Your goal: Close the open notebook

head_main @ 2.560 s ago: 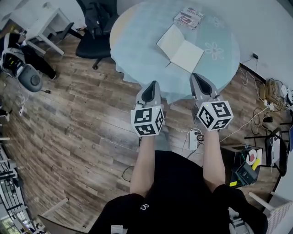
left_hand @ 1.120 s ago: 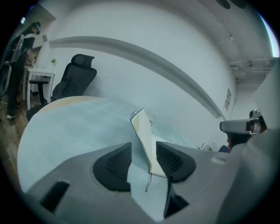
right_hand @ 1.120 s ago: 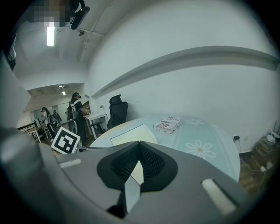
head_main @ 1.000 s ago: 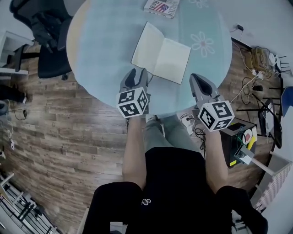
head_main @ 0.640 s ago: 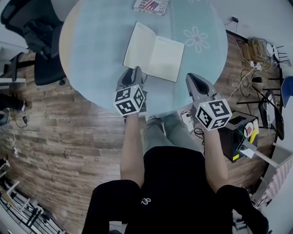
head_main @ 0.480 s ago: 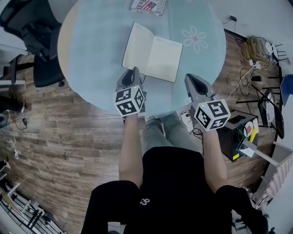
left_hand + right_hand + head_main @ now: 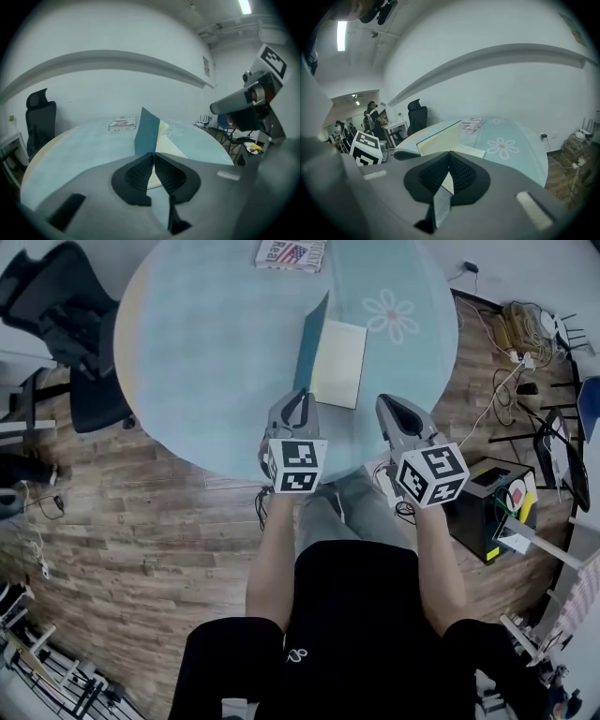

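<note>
The notebook (image 7: 339,362) lies on the round pale-blue table (image 7: 206,334) with its right cream page flat. Its teal left cover (image 7: 314,341) stands nearly upright over the spine. My left gripper (image 7: 298,401) is at the cover's near edge, shut on the cover. In the left gripper view the cover (image 7: 146,133) rises straight from the closed tips of my left gripper (image 7: 153,154). My right gripper (image 7: 390,409) hovers at the table's near edge, right of the notebook, shut and empty. The right gripper view shows the lifted leaf (image 7: 440,138) beyond the tips of my right gripper (image 7: 449,153).
A flag-printed book (image 7: 289,251) lies at the table's far side. A flower print (image 7: 389,313) marks the cloth right of the notebook. A black office chair (image 7: 56,315) stands left of the table. Cables and a black box (image 7: 492,498) are on the floor at right.
The left gripper moved right along the notebook's near edge, rolled and shut. The left cover, flat before, now stands upright. The right gripper barely shifted.
</note>
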Tool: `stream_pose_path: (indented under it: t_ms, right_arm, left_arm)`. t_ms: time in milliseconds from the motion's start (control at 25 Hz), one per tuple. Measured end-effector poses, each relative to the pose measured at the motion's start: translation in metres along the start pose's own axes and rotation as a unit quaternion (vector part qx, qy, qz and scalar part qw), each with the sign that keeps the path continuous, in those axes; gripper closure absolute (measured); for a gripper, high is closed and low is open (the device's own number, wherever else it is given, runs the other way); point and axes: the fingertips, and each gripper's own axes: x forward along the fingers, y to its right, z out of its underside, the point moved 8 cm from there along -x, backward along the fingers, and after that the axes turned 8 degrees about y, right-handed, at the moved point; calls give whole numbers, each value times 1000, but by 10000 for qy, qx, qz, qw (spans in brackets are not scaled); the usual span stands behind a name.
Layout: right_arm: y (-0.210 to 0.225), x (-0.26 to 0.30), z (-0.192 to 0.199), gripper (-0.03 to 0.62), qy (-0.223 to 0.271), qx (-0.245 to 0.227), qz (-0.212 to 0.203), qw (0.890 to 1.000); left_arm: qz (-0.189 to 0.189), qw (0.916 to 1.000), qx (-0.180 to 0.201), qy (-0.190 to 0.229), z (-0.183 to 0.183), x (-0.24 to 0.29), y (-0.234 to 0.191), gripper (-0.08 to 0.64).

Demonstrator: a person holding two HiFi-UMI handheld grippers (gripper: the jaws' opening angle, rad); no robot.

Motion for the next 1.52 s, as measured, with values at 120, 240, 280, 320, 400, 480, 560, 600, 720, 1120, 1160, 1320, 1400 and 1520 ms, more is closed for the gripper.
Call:
stream_pose_path:
  t_ms: [120, 240, 280, 320, 400, 480, 560, 600, 720, 1120, 1160, 1320, 1400, 1520]
  right_arm:
    - [4, -3, 3, 583, -20, 53, 57, 10000]
    - [9, -5, 5, 583, -29, 104, 121, 9999]
    - [10, -5, 6, 583, -33, 118, 139, 9998]
    - [10, -6, 7, 583, -38, 128, 152, 9998]
    - [11, -7, 9, 583, -45, 139, 171, 9997]
    - [13, -9, 10, 583, -49, 148, 193, 9997]
    - [16, -12, 10, 583, -44, 158, 230, 9996]
    - [17, -13, 10, 583, -37, 164, 253, 9995]
    - [21, -15, 7, 583, -10, 178, 307, 9994]
    - [18, -19, 1, 583, 84, 138, 193, 9997]
    - [17, -18, -2, 583, 117, 136, 168, 9997]
    - [13, -10, -14, 583, 303, 150, 19, 9994]
    - [8, -4, -22, 583, 421, 170, -76, 9989]
    - [-6, 5, -35, 583, 654, 161, -269, 9974]
  left_arm:
    - [292, 9978, 563, -189, 4, 7, 15, 551]
    - [563, 9912, 1105, -463, 11, 17, 28, 536]
    - [657, 9872, 1328, -595, 14, 20, 33, 532]
    - [744, 9821, 1560, -750, 17, 24, 36, 531]
    - [891, 9697, 1988, -1104, 23, 32, 44, 525]
    - [1012, 9572, 2289, -1453, 29, 39, 51, 515]
    - [1118, 9496, 2363, -1728, 34, 45, 56, 502]
    - [1170, 9470, 2361, -1837, 37, 47, 56, 499]
    - [1278, 9401, 2400, -2058, 41, 53, 57, 491]
    - [2013, 9320, 1561, -2578, 34, 46, 63, 433]
    - [1974, 9356, 1498, -2515, 31, 42, 62, 464]
    - [1354, 9705, 1016, -1716, -2, 29, 46, 564]
    - [1059, 9862, 509, -1163, -25, 19, 34, 565]
    - [638, 9973, -305, -189, -62, -2, 10, 565]
